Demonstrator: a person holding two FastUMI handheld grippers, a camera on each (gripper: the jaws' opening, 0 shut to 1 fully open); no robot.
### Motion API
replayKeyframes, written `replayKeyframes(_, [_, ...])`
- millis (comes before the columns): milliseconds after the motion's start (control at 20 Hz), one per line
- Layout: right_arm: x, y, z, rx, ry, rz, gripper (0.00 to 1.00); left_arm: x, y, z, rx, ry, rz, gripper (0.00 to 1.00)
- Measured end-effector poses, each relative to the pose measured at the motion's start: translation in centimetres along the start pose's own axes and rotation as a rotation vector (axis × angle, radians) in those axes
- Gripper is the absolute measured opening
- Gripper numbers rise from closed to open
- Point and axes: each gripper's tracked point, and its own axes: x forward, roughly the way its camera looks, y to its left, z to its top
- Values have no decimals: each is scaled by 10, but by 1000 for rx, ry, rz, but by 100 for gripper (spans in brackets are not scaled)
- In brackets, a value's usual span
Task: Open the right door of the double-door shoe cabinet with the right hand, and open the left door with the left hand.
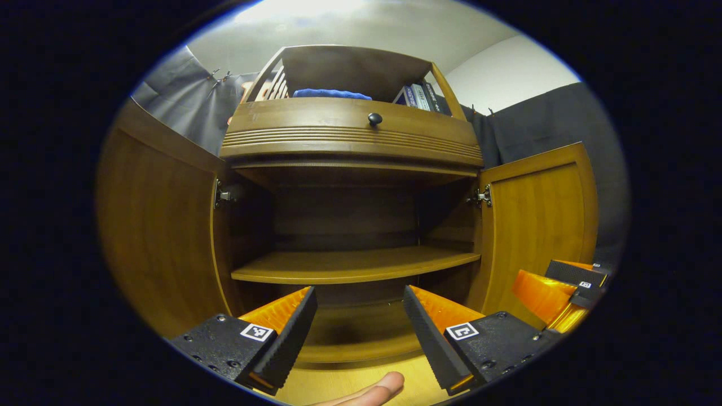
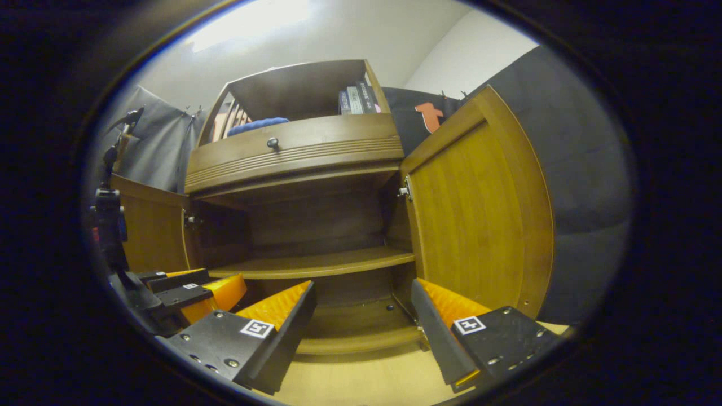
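Left gripper (image 1: 360, 316): jaws stand wide apart and hold nothing. Neither finger touches the cabinet. A fingertip (image 1: 379, 389) of the person shows at the bottom edge of the left gripper view, below the gap between the jaws.

Right gripper (image 2: 361, 310): jaws likewise wide apart, empty, and clear of any surface.

Shoe cabinet (image 1: 350, 141): it stands directly ahead of both grippers, with both doors swung open. In the left gripper view the left door (image 1: 163, 237) lies to the left of the jaws and the right door (image 1: 536, 225) to the right, each hanging on a metal hinge (image 1: 224, 195) at the top of its inner edge. The open compartment sits between the two fingers, with one shelf (image 1: 350, 265) across it, bare. In the right gripper view the right door (image 2: 479, 214) stands just above the right-hand finger, apart from it.

Above the compartment there is a drawer front with a dark knob (image 1: 375, 118). On top, a blue cloth (image 1: 331, 93) and some books (image 1: 417, 95) rest in an open rack.

The floor (image 2: 361, 378) under the jaws is light wood.
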Motion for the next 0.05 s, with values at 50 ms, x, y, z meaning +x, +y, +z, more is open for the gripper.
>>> replayKeyframes(50, [-2, 5, 1, -14, 3, 10, 97, -3, 1, 0, -5, 5, 3, 94])
